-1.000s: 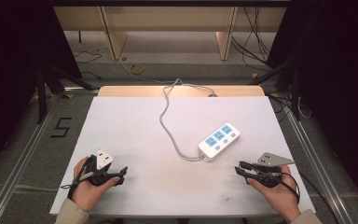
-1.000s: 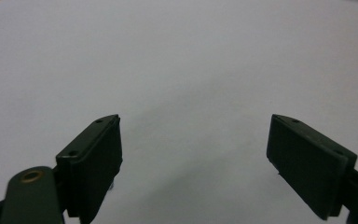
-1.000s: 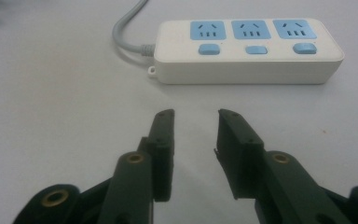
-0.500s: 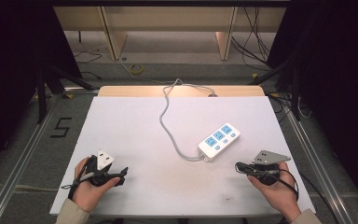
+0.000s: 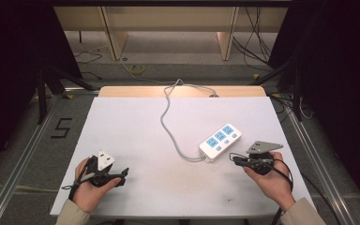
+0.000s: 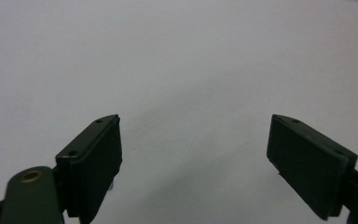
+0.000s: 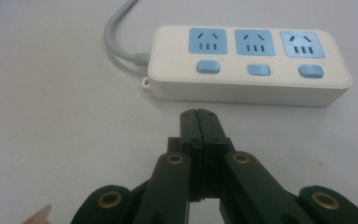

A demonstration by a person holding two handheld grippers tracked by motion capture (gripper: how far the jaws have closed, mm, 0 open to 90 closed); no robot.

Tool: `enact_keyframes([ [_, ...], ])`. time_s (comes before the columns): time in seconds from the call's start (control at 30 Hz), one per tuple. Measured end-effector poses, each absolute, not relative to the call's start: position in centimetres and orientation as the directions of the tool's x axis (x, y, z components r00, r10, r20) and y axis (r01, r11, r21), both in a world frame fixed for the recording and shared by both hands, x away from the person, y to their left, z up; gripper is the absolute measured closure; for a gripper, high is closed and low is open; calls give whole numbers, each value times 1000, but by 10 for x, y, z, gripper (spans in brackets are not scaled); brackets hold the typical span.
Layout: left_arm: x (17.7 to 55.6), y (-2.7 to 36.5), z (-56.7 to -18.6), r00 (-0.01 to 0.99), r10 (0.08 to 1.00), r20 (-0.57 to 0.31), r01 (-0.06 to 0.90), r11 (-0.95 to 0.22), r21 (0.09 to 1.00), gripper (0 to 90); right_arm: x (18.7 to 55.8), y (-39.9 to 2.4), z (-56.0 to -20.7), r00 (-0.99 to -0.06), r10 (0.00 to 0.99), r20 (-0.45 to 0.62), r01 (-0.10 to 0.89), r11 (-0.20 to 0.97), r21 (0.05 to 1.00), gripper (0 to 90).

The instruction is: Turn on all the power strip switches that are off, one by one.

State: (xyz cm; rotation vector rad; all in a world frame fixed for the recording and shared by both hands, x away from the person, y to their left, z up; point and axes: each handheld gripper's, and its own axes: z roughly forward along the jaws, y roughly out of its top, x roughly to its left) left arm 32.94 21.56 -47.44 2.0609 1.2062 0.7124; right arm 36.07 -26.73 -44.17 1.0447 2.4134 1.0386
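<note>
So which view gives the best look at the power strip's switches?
The right gripper view: the power strip lies close and sharp, its three blue switches plain under the sockets. The high view shows it small, its switches as tiny spots. The left gripper view looks across bare table.

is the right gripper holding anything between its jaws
No, in the right gripper view the right gripper has its jaws pressed flat together with nothing between them, short of the power strip.

Grey floor marked "5", dark surroundings.
</note>
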Motion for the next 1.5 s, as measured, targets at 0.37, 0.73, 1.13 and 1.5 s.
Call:
enact_keyframes([
  [0.37, 330, 216, -475, 433, 892, 128, 546, -373, 750, 177, 392, -254, -430, -686, 727, -4, 531, 505, 681, 900],
  [0.73, 330, 216, -475, 435, 891, 128, 545, -374, 750, 180, 416, -239, -427, -689, 724, 16, 572, 531, 625, 900],
  [1.13, 330, 215, -475, 434, 892, 125, 545, -370, 752, 181, 434, -225, -427, -688, 725, 32, 602, 546, 583, 900],
  [1.5, 330, 215, -475, 434, 892, 125, 545, -370, 753, 182, 446, -214, -430, -693, 720, 36, 618, 567, 545, 900],
])
